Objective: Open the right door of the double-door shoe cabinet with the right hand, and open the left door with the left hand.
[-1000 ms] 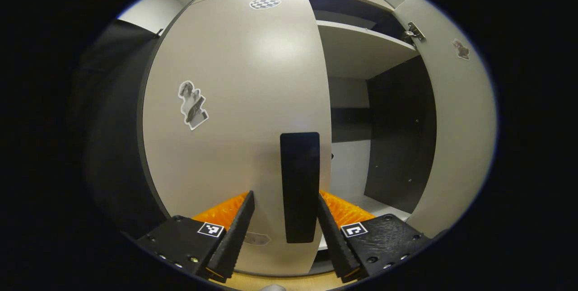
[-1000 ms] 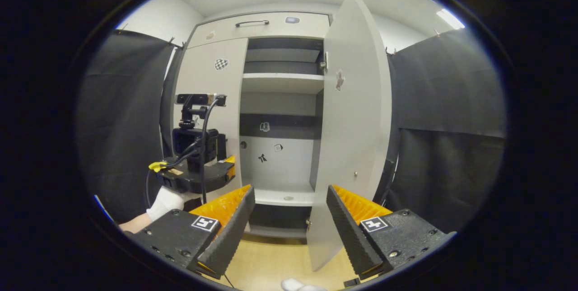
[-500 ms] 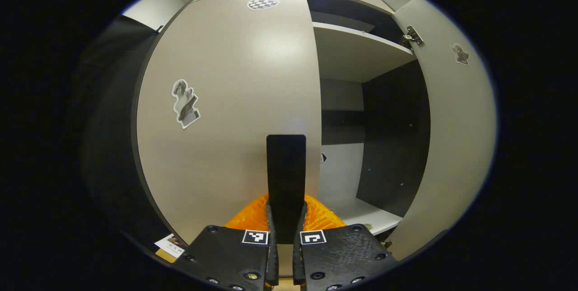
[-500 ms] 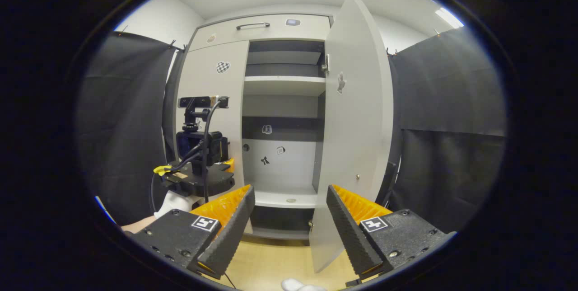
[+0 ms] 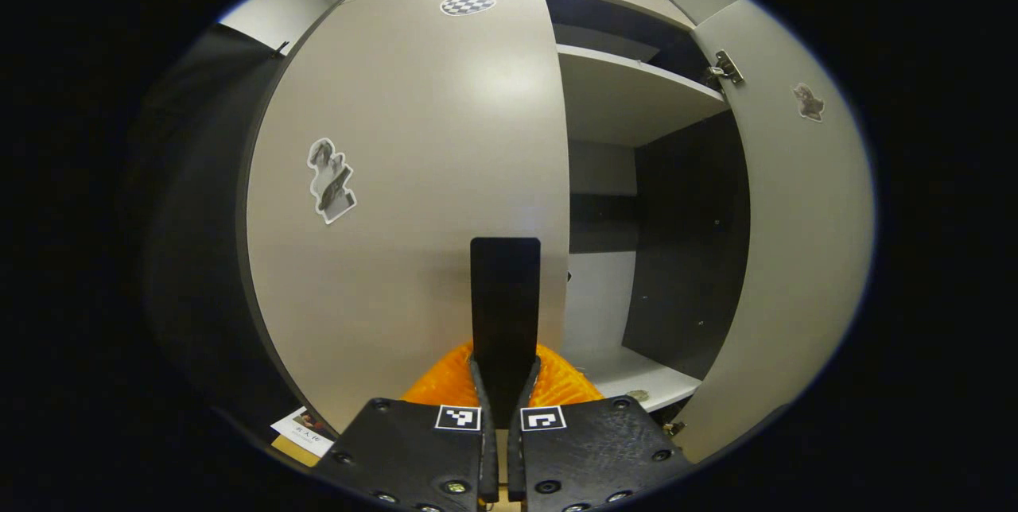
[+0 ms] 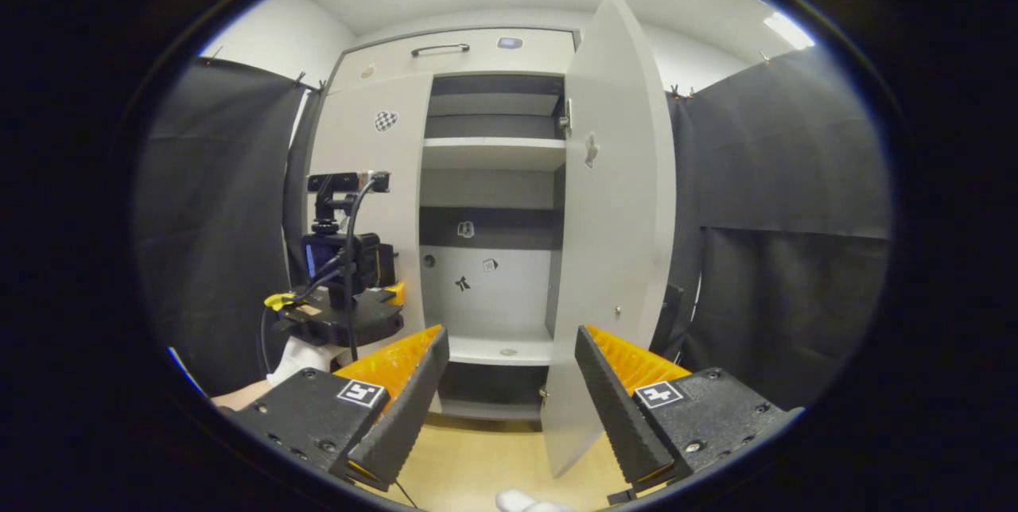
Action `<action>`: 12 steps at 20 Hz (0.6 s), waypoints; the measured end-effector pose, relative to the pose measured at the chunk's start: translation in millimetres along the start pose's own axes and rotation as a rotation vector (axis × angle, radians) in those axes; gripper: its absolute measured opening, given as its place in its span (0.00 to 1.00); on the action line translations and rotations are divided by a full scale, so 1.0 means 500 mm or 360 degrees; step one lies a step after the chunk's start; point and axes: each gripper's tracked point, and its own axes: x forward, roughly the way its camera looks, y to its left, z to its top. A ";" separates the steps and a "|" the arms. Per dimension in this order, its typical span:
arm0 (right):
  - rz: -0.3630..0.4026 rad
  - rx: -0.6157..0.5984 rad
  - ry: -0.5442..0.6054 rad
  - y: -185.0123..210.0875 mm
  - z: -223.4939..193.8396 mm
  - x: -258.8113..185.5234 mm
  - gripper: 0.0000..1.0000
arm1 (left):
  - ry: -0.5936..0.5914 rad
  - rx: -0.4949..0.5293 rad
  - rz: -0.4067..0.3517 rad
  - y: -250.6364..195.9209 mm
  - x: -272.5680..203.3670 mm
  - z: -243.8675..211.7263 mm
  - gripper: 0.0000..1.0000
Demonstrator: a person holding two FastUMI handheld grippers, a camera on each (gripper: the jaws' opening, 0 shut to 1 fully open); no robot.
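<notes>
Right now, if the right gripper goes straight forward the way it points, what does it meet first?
Probably nothing close: the right gripper, jaws open, points into the open half of the cabinet, between the left door and the open right door. First likely the back panel; depth is unclear.

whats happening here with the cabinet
A person is opening a double-door shoe cabinet with two handheld grippers. The right door already stands swung open, showing bare shelves, and the right gripper hangs open in front of it, holding nothing. The left gripper is shut on the dark handle of the left door, which looks closed or nearly so.
</notes>
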 end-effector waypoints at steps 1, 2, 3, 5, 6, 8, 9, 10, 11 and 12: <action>-0.0002 0.0003 -0.0006 0.000 0.001 -0.004 0.99 | 0.0002 -0.0004 -0.0005 0.000 -0.004 0.000 0.04; -0.0002 0.0003 -0.0010 0.001 0.002 -0.009 0.99 | 0.0002 -0.0005 -0.0010 0.000 -0.010 0.001 0.04; 0.0001 0.0005 -0.0017 0.001 0.003 -0.015 0.99 | 0.0002 -0.0005 -0.0012 0.000 -0.018 0.002 0.04; 0.0011 0.0003 -0.0020 0.003 0.000 -0.027 0.99 | -0.0001 -0.0009 -0.0016 0.003 -0.035 0.002 0.04; 0.0017 0.0004 -0.0025 0.006 0.000 -0.034 0.99 | -0.0002 -0.0014 -0.0021 0.006 -0.048 0.001 0.04; 0.0031 0.0000 -0.0032 0.013 -0.002 -0.048 0.99 | -0.0001 -0.0016 -0.0023 0.014 -0.075 -0.004 0.04; 0.0039 0.0002 -0.0034 0.014 0.002 -0.048 0.99 | -0.0002 -0.0009 -0.0021 0.018 -0.088 -0.005 0.04; 0.0048 0.0002 -0.0033 0.015 0.001 -0.049 0.99 | -0.0004 -0.0005 -0.0017 0.022 -0.100 -0.005 0.04; 0.0058 0.0004 -0.0033 0.019 0.001 -0.054 0.99 | -0.0002 -0.0002 -0.0013 0.027 -0.114 -0.006 0.04; 0.0066 0.0003 -0.0033 0.023 -0.004 -0.064 0.99 | -0.0003 -0.0011 -0.0011 0.032 -0.130 -0.005 0.04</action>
